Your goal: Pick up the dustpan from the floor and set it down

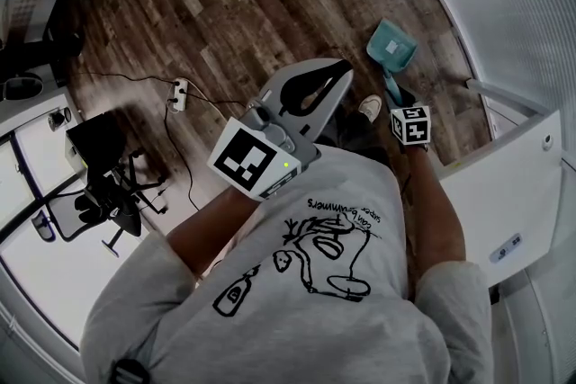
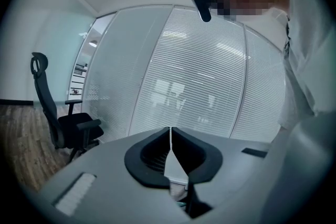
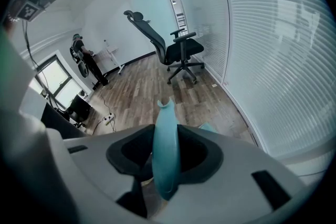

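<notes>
The teal dustpan point(image 1: 391, 45) has its pan low over the wood floor near the glass wall, its long handle point(image 1: 393, 88) running back toward me. My right gripper point(image 1: 397, 102) is shut on that handle, below its marker cube point(image 1: 409, 125). In the right gripper view the teal handle point(image 3: 166, 147) stands upright between the jaws of the right gripper point(image 3: 165, 136), and a corner of the pan point(image 3: 209, 127) peeks out beyond them. My left gripper point(image 1: 315, 85) is held out in front of my chest. Seen from its own camera, the left gripper point(image 2: 170, 132) is shut on nothing.
A glass wall with blinds point(image 1: 513, 4) curves along the right. A white cabinet panel point(image 1: 504, 184) stands at my right side. A power strip point(image 1: 180, 93) with cables lies on the floor to the left, near a black office chair point(image 1: 108, 184). Another office chair point(image 3: 178, 52) stands farther off.
</notes>
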`<state>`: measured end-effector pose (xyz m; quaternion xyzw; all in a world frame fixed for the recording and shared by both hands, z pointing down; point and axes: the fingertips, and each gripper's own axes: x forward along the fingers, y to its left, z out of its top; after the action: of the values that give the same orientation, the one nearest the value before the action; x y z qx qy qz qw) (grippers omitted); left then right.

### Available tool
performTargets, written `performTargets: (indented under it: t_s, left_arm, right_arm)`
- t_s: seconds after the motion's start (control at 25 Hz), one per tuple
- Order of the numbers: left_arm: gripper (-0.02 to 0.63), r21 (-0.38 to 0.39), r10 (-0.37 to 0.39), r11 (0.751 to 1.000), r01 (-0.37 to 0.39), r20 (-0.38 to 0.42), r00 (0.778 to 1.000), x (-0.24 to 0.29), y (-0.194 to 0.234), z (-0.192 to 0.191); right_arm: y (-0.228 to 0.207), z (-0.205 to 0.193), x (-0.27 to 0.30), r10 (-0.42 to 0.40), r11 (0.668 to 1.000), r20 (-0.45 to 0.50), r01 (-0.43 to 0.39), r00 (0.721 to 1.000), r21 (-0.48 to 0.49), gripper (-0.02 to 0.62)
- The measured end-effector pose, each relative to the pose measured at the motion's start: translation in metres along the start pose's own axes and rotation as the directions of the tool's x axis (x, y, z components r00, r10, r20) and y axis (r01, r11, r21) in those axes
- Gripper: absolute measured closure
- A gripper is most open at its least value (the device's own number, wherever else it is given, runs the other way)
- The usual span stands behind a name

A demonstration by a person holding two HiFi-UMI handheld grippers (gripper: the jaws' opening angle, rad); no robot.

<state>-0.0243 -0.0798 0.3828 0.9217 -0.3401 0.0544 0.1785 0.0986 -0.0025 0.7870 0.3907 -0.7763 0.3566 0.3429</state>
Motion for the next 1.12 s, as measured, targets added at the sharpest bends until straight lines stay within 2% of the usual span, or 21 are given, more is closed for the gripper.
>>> performTargets:
  t_s: [0.56,0.68,0.8,0.92,1.12]
  left_arm:
    - [0.600,-0.002,-0.007,1.000,0.007,-0.021,1.000,-0.002,-0.001,-0.009]
    - [0.600,-0.005,-0.010,1.000,0.010,-0.032,0.999,-0.001,-0.001,-0.013]
    - [0.600,-0.007,-0.015,1.000,0.014,-0.039,0.999,-0.001,-0.001,-0.016]
    - [0.600,-0.007,-0.022,1.000,0.022,-0.038,0.999,0.001,-0.002,-0.016]
    - [0.600,0.010,-0.036,0.999,0.036,-0.029,0.999,0.005,-0.002,-0.009]
  right_arm:
    - [0.019,-0.018,0.009,0.020,1.000,-0.022,-0.020,1.000,0.000,0.472]
    - [0.020,-0.019,0.010,0.020,0.999,-0.013,-0.020,1.000,0.031,0.474]
    - [0.018,-0.016,0.008,0.022,0.997,0.007,-0.022,1.000,0.079,0.474]
    - [0.018,-0.008,0.003,0.027,0.996,0.032,-0.029,0.999,0.087,0.465]
    - [0.012,0.025,-0.022,0.007,0.991,0.140,-0.025,0.990,0.130,0.460]
